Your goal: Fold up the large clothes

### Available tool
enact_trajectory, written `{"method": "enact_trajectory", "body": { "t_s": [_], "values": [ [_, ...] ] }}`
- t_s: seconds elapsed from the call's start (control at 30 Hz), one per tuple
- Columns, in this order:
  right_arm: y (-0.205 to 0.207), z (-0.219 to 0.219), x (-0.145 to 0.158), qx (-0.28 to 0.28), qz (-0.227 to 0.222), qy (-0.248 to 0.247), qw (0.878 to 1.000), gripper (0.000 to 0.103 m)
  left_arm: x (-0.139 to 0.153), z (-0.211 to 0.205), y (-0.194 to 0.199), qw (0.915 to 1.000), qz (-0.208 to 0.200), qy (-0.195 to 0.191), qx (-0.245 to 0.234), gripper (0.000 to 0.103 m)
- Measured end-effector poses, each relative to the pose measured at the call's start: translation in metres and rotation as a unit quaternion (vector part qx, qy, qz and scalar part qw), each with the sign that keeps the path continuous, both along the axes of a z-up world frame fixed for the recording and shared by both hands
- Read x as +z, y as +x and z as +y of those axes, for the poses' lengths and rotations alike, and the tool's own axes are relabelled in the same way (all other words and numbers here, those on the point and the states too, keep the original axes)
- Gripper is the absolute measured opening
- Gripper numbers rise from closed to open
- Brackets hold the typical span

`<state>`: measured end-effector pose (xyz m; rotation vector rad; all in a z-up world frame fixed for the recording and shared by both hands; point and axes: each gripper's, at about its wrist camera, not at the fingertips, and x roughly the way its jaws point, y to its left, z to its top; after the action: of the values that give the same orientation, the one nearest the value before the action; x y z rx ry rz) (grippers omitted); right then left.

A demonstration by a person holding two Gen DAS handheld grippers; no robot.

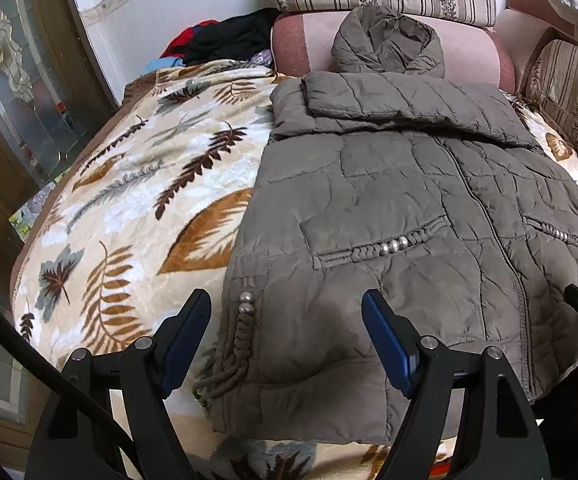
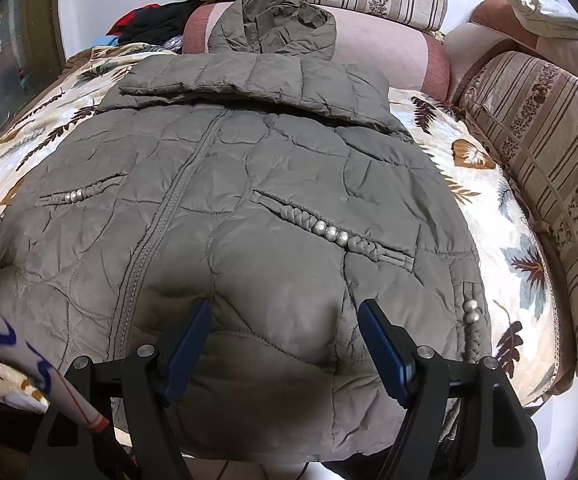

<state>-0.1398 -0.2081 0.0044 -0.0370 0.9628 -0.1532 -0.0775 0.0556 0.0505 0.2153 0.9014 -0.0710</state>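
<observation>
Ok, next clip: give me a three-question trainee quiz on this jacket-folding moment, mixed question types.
1. True or false: the sleeves of the jacket are already folded across its chest.
2. Where does the hood rest? A) on the blanket B) against the pink bolster C) tucked under the jacket
3. Fill in: the fingers of the left gripper straddle the jacket's near ____ corner, by the beaded cord.

Key: 1 true; 2 B; 3 left. Both the left and the right gripper are open, holding nothing.
</observation>
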Motion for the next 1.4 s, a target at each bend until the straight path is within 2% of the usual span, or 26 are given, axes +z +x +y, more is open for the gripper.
{"method": "enact_trajectory", "body": {
  "t_s": [0.1,0.2,0.27,0.4,0.53,0.67,0.77,0.9,1.03,1.23,1.4],
  "values": [
    [0.002,-0.001,0.007,0.0,-0.005,-0.005,1.0,0.08,0.012,0.001,0.004,0.9998,-0.014,0.01,-0.004,0.077],
    [0.009,-0.003,0.023,0.004,-0.016,-0.005,1.0,0.08,0.043,0.004,0.009,0.9988,-0.045,0.008,-0.013,0.077],
    [0.014,-0.005,0.042,0.007,-0.032,-0.014,0.999,0.08,0.075,0.008,0.014,0.9969,-0.075,0.002,-0.023,0.077],
    [0.023,-0.012,0.1,0.007,-0.089,-0.044,0.995,0.08,0.139,0.016,0.024,0.9899,-0.134,0.01,-0.043,0.077],
    [0.03,-0.031,0.163,-0.016,-0.131,-0.065,0.989,0.082,0.196,0.024,0.036,0.9832,-0.167,0.003,-0.072,0.077],
    [0.026,-0.057,0.229,-0.039,-0.168,-0.048,0.984,0.084,0.249,0.028,0.056,0.9762,-0.204,0.001,-0.073,0.079],
    [0.025,-0.081,0.268,-0.063,-0.184,-0.034,0.98,0.087,0.27,0.03,0.075,0.9732,-0.217,-0.022,-0.072,0.083],
    [0.034,-0.108,0.291,-0.096,-0.176,-0.015,0.98,0.088,0.266,0.03,0.091,0.9709,-0.22,-0.058,-0.073,0.086],
    [0.034,-0.119,0.278,-0.116,-0.139,0.011,0.983,0.088,0.228,0.014,0.11,0.9743,-0.186,-0.097,-0.082,0.087],
    [0.027,-0.112,0.255,-0.123,-0.098,-0.046,0.986,0.088,0.184,-0.025,0.116,0.9747,-0.17,-0.086,-0.117,0.087],
    [0.032,-0.112,0.248,-0.123,-0.084,-0.046,0.988,0.088,0.162,-0.04,0.108,0.9716,-0.174,-0.092,-0.132,0.087]
  ]
}}
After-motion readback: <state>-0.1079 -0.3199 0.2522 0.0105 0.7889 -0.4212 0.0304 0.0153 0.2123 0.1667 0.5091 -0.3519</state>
